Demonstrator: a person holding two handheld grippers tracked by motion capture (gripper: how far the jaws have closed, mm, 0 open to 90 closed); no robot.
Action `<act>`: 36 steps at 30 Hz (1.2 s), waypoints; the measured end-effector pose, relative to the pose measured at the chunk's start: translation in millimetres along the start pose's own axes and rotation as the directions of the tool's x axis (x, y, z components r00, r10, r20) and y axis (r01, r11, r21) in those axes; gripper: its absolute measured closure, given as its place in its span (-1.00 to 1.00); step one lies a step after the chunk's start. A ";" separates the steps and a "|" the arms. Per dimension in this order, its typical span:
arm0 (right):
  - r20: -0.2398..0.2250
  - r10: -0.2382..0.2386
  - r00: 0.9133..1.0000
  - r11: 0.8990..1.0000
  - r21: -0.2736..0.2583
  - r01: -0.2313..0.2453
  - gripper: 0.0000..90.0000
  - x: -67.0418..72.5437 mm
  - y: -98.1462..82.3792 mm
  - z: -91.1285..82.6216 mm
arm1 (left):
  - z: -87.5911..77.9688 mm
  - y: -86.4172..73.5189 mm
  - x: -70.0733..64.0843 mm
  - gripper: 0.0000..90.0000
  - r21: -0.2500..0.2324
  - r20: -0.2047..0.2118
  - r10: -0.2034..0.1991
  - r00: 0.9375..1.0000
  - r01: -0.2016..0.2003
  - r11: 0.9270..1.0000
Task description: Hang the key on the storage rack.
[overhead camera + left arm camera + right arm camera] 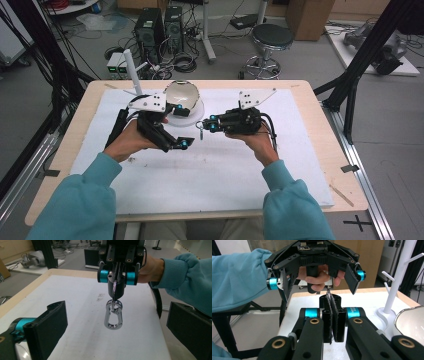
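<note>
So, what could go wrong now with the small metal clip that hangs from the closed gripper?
1. The right gripper pinches the shiny silver metal carabiner clip only at its top end, so it may swing or slip down onto the white foam mat.
2. The left gripper stands open, facing it closely; moving in could knock the clip loose.
3. The shiny metal bowl sits just behind and may be bumped.

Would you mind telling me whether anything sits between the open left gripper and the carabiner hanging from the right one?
Nothing visible does: the carabiner hangs from the shut right gripper above the white mat, with open space before the left gripper.
</note>
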State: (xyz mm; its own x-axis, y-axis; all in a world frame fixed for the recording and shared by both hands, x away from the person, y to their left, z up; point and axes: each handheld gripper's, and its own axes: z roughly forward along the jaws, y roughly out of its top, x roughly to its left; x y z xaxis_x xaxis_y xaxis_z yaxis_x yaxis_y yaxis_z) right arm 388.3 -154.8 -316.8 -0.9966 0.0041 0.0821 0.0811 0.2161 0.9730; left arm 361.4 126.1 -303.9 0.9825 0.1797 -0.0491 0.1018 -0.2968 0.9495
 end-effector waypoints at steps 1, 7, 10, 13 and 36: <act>-0.003 0.000 1.000 1.000 -0.001 0.000 0.97 0.2 0.3 1.8 | 0.7 0.4 0.1 -0.92 -0.004 -0.001 -0.005 1.000 0.005 1.000; -0.011 -0.001 1.000 1.000 0.006 0.001 0.97 -0.5 0.3 4.8 | 3.7 1.5 0.4 -0.58 -0.005 0.017 -0.020 1.000 0.020 1.000; -0.011 0.003 1.000 1.000 0.009 -0.003 0.98 -0.6 0.0 4.9 | 4.1 2.0 0.9 -0.41 -0.008 0.018 -0.029 0.999 0.029 1.000; -0.012 0.006 1.000 1.000 0.010 -0.005 0.97 -0.4 0.1 4.3 | 3.5 2.9 2.1 -0.22 -0.011 0.026 -0.025 0.999 0.025 1.000; -0.017 0.010 1.000 1.000 0.002 -0.010 0.97 -0.8 0.0 1.8 | 0.4 4.2 2.5 0.69 -0.013 0.027 -0.014 1.000 0.015 1.000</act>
State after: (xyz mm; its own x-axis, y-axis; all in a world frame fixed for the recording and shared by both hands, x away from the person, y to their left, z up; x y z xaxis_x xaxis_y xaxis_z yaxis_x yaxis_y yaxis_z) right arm 389.1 -153.1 -317.2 -0.9954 -0.0107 0.0956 0.0910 0.2181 0.9717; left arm 364.3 124.9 -300.1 0.9848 0.1588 -0.0711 0.1142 -0.2816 0.9527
